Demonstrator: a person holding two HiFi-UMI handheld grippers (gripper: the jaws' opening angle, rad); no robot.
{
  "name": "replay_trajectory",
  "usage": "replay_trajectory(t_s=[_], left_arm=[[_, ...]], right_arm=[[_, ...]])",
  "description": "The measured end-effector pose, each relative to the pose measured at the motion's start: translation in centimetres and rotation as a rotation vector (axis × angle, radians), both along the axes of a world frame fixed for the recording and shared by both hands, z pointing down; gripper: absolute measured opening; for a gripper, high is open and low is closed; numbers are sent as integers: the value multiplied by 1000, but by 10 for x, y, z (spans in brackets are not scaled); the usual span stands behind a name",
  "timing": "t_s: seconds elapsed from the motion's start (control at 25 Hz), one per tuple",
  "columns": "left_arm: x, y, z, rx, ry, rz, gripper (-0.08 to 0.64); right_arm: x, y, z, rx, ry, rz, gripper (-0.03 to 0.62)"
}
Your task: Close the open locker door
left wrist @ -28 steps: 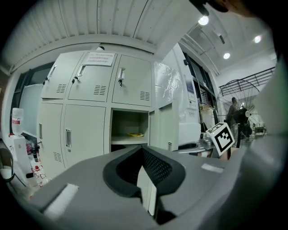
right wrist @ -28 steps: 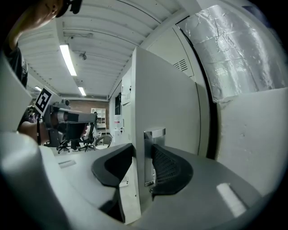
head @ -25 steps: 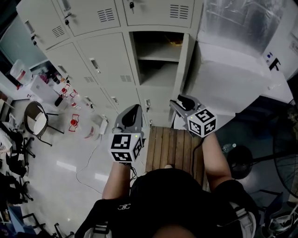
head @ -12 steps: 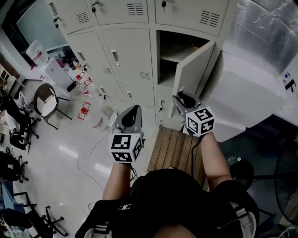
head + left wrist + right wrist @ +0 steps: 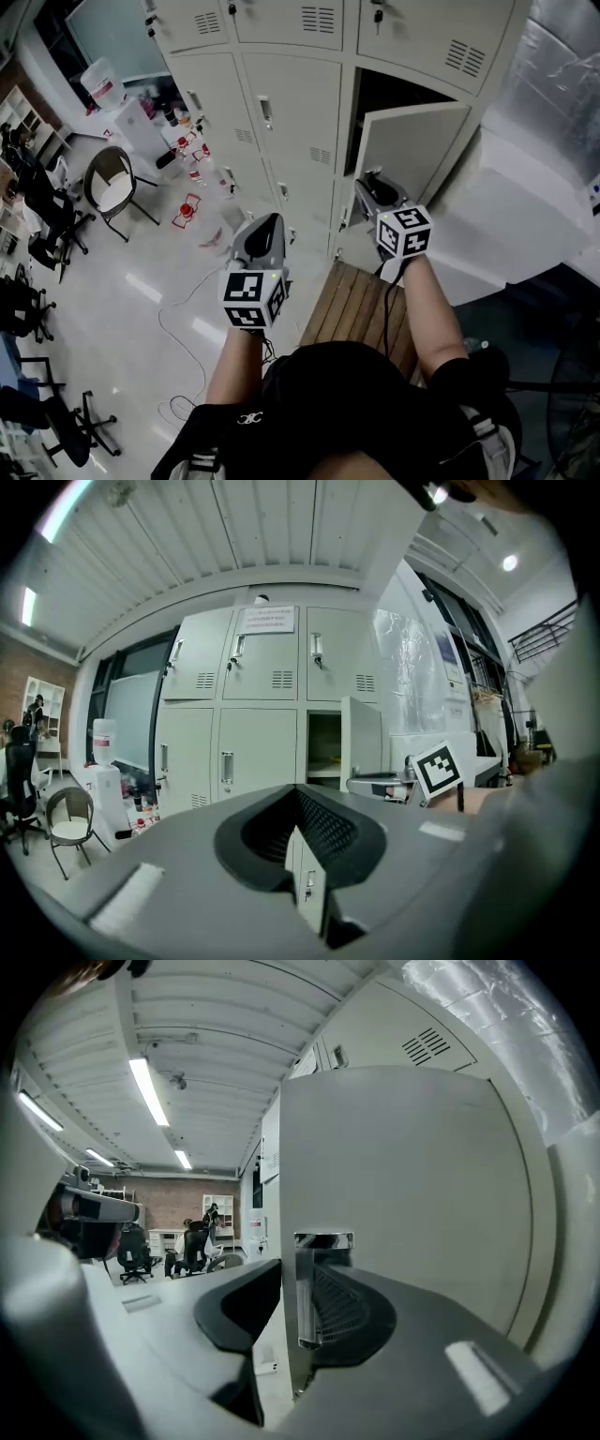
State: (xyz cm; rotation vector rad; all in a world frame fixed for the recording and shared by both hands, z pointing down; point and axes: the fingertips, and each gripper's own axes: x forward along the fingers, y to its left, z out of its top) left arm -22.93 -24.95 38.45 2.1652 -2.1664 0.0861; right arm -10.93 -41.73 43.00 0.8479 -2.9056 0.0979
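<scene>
The open locker [image 5: 398,94] is in the right column of a beige locker bank. Its door [image 5: 417,150] hangs partly open, hinged on the right. My right gripper [image 5: 373,186] is at the door's free edge. In the right gripper view the door [image 5: 412,1194] and its chrome handle [image 5: 322,1288] stand between the closing jaws of my right gripper [image 5: 291,1297]. A gap still shows beside the left pad. My left gripper [image 5: 267,223] hovers apart, lower left, shut and empty. The left gripper view has my left gripper [image 5: 298,803] facing the lockers, with the open door [image 5: 361,738] to the right.
A wooden pallet [image 5: 352,300] lies on the floor below the lockers. A plastic-wrapped white unit [image 5: 553,141] stands at the right. At the left are a chair [image 5: 117,187], red items [image 5: 187,211], a water jug [image 5: 103,84] and a white cable [image 5: 178,319].
The door has swung from wide open partway toward its frame, and my right gripper has followed its free edge. The view has shifted left. My left gripper has barely moved.
</scene>
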Motion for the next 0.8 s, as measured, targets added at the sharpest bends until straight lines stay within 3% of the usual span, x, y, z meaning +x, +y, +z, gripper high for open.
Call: replay_trajectory(t_s=[0.6,0.8], left_arm=[[-27,-6,0,-3,-13,-59,0],[-33,-9,-1,-1,-9,-66,0]], right_arm=[[-44,-82,-2,-9,-65,109,75],[-52,-108,-3,20,-41,185,61]])
